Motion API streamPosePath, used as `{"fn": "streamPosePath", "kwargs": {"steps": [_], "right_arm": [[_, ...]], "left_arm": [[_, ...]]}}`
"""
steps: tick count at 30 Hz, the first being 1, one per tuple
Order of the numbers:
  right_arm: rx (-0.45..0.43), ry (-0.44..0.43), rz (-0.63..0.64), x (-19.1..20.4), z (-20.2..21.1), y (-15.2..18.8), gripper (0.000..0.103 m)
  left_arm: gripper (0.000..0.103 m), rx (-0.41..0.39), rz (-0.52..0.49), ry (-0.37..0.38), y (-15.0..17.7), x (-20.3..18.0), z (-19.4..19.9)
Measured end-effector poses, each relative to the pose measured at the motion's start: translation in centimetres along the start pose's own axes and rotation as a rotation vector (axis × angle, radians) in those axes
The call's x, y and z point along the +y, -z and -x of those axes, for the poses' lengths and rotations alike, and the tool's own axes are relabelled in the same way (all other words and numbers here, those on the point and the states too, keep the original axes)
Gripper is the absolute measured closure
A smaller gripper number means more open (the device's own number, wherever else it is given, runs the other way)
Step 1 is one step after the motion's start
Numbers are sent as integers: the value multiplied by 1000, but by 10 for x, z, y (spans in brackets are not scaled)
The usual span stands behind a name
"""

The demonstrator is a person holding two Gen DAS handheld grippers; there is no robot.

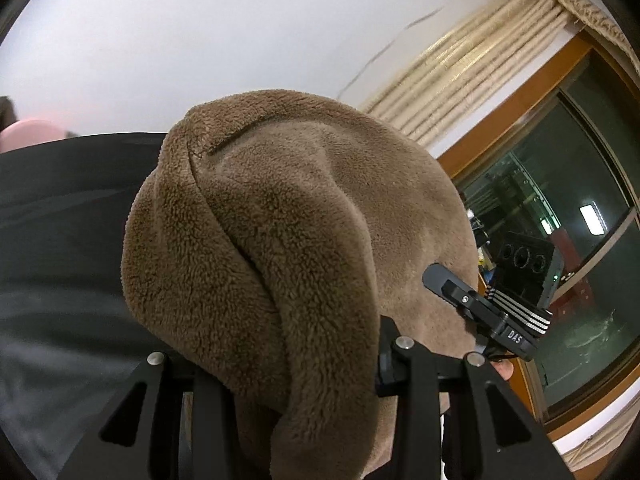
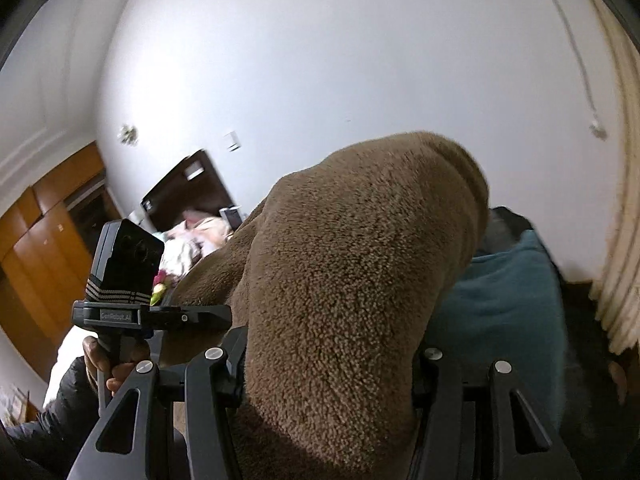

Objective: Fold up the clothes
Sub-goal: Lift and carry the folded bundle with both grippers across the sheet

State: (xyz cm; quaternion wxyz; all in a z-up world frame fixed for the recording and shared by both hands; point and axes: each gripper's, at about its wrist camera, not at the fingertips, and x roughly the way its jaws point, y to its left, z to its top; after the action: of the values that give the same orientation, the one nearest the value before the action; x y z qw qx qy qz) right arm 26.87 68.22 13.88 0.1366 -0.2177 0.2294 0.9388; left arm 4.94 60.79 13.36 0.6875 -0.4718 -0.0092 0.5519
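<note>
A: Bedroom: white wall, beige curtain (image 1: 472,80) and a wood-framed window (image 1: 560,216) beyond the left gripper (image 1: 288,376). Both cameras tilt upward, so no folding surface shows.

B: Where's the garment?

A: The brown fleece (image 1: 280,240) is held up in the air between both tools. In each view it bulges up straight ahead of the jaws and drapes back over them. Left gripper is clamped on a thick bunch of it; right gripper (image 2: 328,380) likewise, pinching a fat roll.

B: Handling?

A: My read: soft, bulky pile, no stiffness, sags wherever it's unsupported. Grippy nap, unlikely to slip. Thick layers keep the jaws wide apart. Best taken along a seam or hem, one layer, not a wad.

B: View differences?

A: Left view shows a seam line near the top of the fleece, dark cloth (image 1: 60,240) to the left, and the other tool at right. Right view shows a teal cushion (image 2: 500,304) right of the jaws, a bed (image 2: 192,236) and wardrobe (image 2: 44,248) far left, and the hand (image 2: 108,364) holding the other tool.
</note>
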Motion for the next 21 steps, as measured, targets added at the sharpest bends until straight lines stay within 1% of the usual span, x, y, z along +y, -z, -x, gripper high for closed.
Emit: {"fn": "streamPosePath", "kwargs": {"steps": [4, 8, 11, 13, 14, 17, 19, 20, 21], "right_arm": [[10, 38, 3, -37, 2, -15, 48], [36, 76, 41, -72, 7, -15, 48], [65, 104, 48, -90, -4, -9, 48], [86, 124, 28, -102, -15, -1, 48], [91, 134, 16, -108, -18, 4, 47], [62, 149, -12, -116, -20, 15, 42], [51, 212, 15, -110, -15, 17, 34], [46, 248, 32, -106, -13, 17, 25], [41, 284, 50, -102, -11, 18, 19]], "left_arm": [[62, 26, 10, 9, -2, 9, -16], [62, 57, 24, 15, -4, 19, -32], [62, 85, 3, -14, 13, 15, -40], [62, 100, -8, -37, 11, 5, -58], [62, 101, -21, -51, 13, 1, -59], [59, 92, -73, -103, 21, -8, -54], [57, 80, -120, -148, 24, -15, -53], [55, 76, -135, -170, 26, -19, -50], [51, 74, -142, -185, 26, -20, -50]]}}
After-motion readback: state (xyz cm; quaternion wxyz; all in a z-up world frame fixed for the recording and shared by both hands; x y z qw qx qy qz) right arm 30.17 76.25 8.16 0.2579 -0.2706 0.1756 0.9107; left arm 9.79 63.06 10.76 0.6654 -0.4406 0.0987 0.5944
